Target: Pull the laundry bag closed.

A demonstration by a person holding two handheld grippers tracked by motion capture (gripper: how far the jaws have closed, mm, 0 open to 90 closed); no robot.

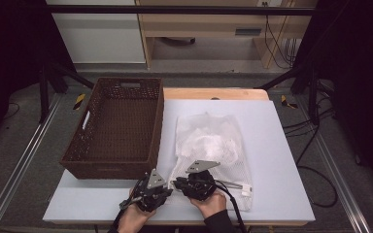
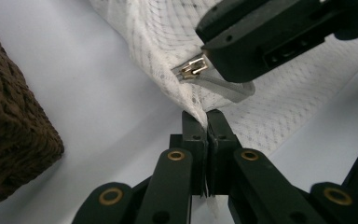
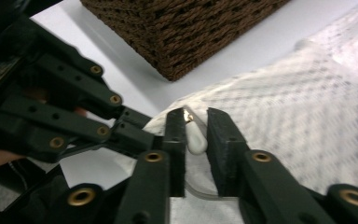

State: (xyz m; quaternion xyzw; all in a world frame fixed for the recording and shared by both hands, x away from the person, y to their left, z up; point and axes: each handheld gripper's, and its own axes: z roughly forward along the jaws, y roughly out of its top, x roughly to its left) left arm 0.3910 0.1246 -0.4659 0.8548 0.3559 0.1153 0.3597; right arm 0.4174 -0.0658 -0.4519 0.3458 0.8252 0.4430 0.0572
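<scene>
White mesh bag (image 1: 209, 145) lies on the bench (image 1: 281, 160), at three o'clock from the wicker basket (image 1: 116, 126). Left tool (image 2: 207, 122) pinches its corner shut; right tool (image 3: 196, 128) brackets the zipper pull (image 3: 195, 137), not quite clamped. Unzipping looks barely begun.

The left hand-held gripper (image 2: 208, 122) pinches the white mesh bag's (image 2: 279, 107) corner beside a metal zipper pull (image 2: 192, 68).
</scene>
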